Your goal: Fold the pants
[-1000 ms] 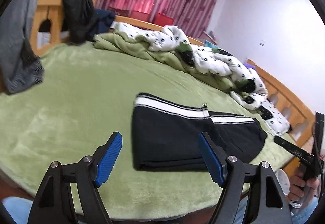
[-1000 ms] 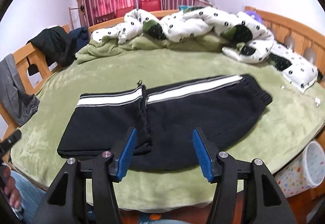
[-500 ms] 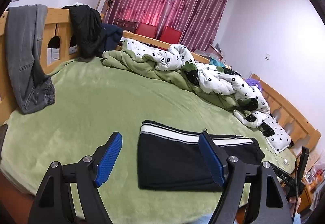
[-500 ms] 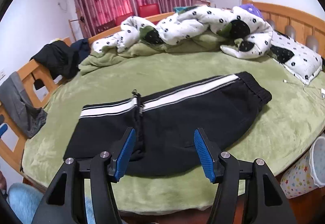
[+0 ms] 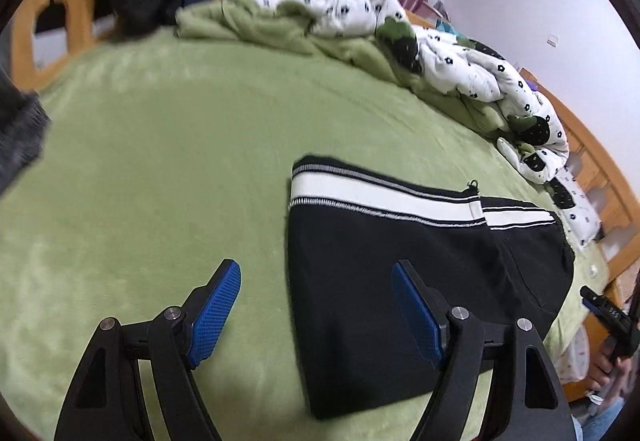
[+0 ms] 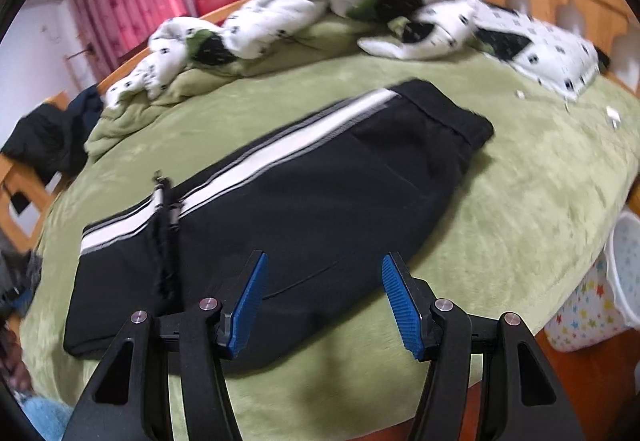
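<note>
Both claws spread wide, gripping nothing. Left gripper (image 5: 316, 303) sits low over the near left corner of the pants (image 5: 400, 261); I see one blue pad over bare green blanket (image 5: 160, 169), the other over black cloth. Right gripper (image 6: 322, 299) hovers at the near edge of the pants (image 6: 288, 209), roughly mid-length, both pads above fabric or just at its hem.

Pants lie flat on the blanket, near the front edge of the bed, already doubled: the leg end is laid back on the left part, white side stripe (image 6: 280, 157) running along the far edge, waistband (image 6: 448, 109) to the right. A drawstring or zip pull pokes up where the folded end stops.

My read: mid-task, one fold in, I'm lining up for the next grab. Next move calls for dropping each claw onto an edge, pinching both layers together, then lifting evenly so the stack doesn't slide apart. Thick soft cloth, likely to sag.

No brand, label or readable writing anywhere; frames are motion-blurred.
</note>
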Demonstrator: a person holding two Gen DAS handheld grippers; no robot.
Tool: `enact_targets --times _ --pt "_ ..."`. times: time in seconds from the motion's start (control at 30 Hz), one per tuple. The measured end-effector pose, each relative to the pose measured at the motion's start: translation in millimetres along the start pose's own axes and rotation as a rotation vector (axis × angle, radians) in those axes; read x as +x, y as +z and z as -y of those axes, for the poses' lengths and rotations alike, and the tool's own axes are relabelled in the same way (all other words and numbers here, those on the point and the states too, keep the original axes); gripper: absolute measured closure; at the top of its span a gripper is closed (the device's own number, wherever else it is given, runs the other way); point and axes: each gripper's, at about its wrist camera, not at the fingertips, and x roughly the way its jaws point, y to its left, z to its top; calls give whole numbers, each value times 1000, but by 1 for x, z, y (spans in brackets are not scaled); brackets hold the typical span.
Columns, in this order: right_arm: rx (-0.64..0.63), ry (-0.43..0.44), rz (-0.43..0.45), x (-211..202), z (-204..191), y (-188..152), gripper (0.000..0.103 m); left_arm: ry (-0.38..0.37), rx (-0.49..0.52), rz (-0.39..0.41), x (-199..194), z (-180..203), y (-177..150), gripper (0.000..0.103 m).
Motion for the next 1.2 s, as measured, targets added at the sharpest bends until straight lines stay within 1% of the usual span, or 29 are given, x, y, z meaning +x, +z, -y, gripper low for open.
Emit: enact_targets --times 0.07,0.17,0.23,0.3,0.33,0.4,0.47,0.53,0.6,0.67,0.77,0.83,0.87,0.9,0.93,0.97,1.0,1.03,1.1,1.2 --pt "46 5 -1 8 12 1 44 -61 -30 -23 17 -10 -1 27" --pt "92 -24 14 18 27 1 44 -138 -62 -87 48 -19 -5 27" --pt "114 -42 21 27 37 0 44 -174 -73 -130 66 -23 -10 27" --pt "141 -45 8 38 44 -1 44 -185 -80 -165 83 -25 -14 27" --pt "153 -39 2 44 47 0 44 -186 -75 -165 90 -25 -15 27" --pt "168 -18 -2 58 51 1 44 -203 -51 -141 93 -21 -13 27" --pt "176 -21 -4 72 53 5 44 -233 -40 -157 100 -19 -7 27" --pt "195 -30 -7 90 58 11 44 -261 -49 -175 109 -20 -1 27" --pt "225 -19 10 107 65 24 44 -286 -61 -183 114 -20 4 29" --pt "236 -44 15 121 68 39 44 -315 -67 -194 122 -18 11 29" --pt "248 -65 23 139 71 66 43 -312 -44 -209 131 -12 17 40" --pt "289 -71 9 150 77 79 43 -292 -40 -212 134 -9 19 49" --pt "307 -73 11 152 78 84 49 -262 -44 -221 134 -9 20 64" --pt "304 -82 27 149 76 87 68 -240 -53 -231 132 -9 22 72" --pt "277 -87 48 142 70 90 76 -250 -67 -223 128 -10 25 77" --pt "215 -106 85 129 55 95 85 -271 -83 -211 124 -10 27 88" --pt "169 -129 115 118 43 98 88 -304 -108 -211 121 -11 29 92" --pt "119 -153 150 107 27 101 89 -327 -134 -208 117 -13 32 93" --pt "24 -179 220 79 -10 109 90 -340 -138 -185 107 -11 38 93" --pt "-55 -143 311 40 -55 122 91 -352 -100 -150 86 -1 52 94"
